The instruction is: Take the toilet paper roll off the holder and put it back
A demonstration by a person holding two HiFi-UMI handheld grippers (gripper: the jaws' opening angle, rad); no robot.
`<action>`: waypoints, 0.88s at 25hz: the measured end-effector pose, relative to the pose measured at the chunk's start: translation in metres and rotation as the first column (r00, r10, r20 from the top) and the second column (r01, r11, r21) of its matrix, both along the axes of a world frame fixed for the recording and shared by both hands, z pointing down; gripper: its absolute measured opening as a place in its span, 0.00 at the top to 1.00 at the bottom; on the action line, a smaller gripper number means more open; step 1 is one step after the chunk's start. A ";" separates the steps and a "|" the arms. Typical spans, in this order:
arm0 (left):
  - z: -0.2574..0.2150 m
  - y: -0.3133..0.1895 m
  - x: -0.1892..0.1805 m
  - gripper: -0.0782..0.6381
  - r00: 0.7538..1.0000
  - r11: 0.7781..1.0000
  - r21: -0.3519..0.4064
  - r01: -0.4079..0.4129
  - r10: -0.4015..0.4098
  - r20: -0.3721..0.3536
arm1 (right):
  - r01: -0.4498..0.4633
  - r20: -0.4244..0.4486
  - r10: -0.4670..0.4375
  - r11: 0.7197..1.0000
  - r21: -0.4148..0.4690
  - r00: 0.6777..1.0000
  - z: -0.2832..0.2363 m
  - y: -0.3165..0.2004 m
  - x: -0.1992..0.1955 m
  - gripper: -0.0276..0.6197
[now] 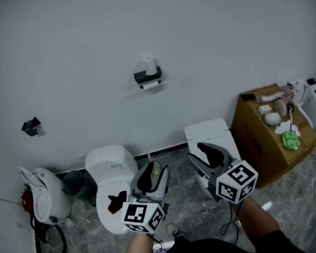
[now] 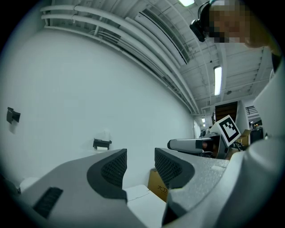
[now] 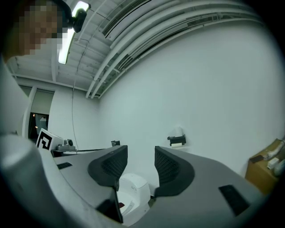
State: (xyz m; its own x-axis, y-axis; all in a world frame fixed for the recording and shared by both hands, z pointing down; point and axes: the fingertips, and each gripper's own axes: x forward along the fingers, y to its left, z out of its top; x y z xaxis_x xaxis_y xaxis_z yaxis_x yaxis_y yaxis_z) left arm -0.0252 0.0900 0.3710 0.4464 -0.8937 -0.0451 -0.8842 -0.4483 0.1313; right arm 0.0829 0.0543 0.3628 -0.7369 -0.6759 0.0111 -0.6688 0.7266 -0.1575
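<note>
My left tongs and right tongs gape empty; the light, squashy roll on the far holder wants a gentle pinch across its sides.
</note>
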 end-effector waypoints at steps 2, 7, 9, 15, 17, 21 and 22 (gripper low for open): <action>0.001 -0.018 -0.018 0.63 1.000 1.000 -0.002 -0.005 0.005 -0.003 | -0.008 -0.002 0.008 1.000 -0.001 1.000 0.000 -0.018 -0.017 0.67; 0.001 -0.052 -0.060 0.63 1.000 1.000 -0.004 -0.017 0.017 -0.011 | -0.032 0.006 0.032 0.999 -0.023 0.999 0.003 -0.054 -0.058 0.67; 0.001 -0.062 -0.077 0.63 1.000 1.000 -0.003 -0.018 0.018 -0.014 | -0.037 0.011 0.037 0.999 -0.033 0.999 0.004 -0.065 -0.075 0.67; 0.001 -0.088 -0.115 0.63 1.000 1.000 0.000 -0.030 0.030 -0.002 | -0.044 0.018 0.044 0.999 -0.026 0.999 0.003 -0.093 -0.115 0.66; 0.002 -0.095 -0.124 0.63 0.999 0.999 -0.007 -0.039 0.039 0.006 | -0.047 0.021 0.048 0.998 -0.029 0.999 0.004 -0.103 -0.126 0.66; 0.003 -0.108 -0.137 0.63 0.998 0.998 -0.010 -0.056 0.057 0.025 | -0.054 0.027 0.054 0.998 -0.026 0.998 0.003 -0.122 -0.143 0.66; 0.003 -0.111 -0.140 0.63 0.998 0.998 -0.009 -0.059 0.059 0.027 | -0.056 0.029 0.057 0.998 -0.025 0.998 0.002 -0.125 -0.146 0.66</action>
State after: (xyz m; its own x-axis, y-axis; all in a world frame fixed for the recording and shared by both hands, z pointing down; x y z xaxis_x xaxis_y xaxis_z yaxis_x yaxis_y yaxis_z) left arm -0.1656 -0.0213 0.3736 0.4994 -0.8660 -0.0256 -0.8595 -0.4989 0.1115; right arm -0.0628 -0.0711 0.3652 -0.6977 -0.7163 0.0067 -0.7036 0.6835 -0.1946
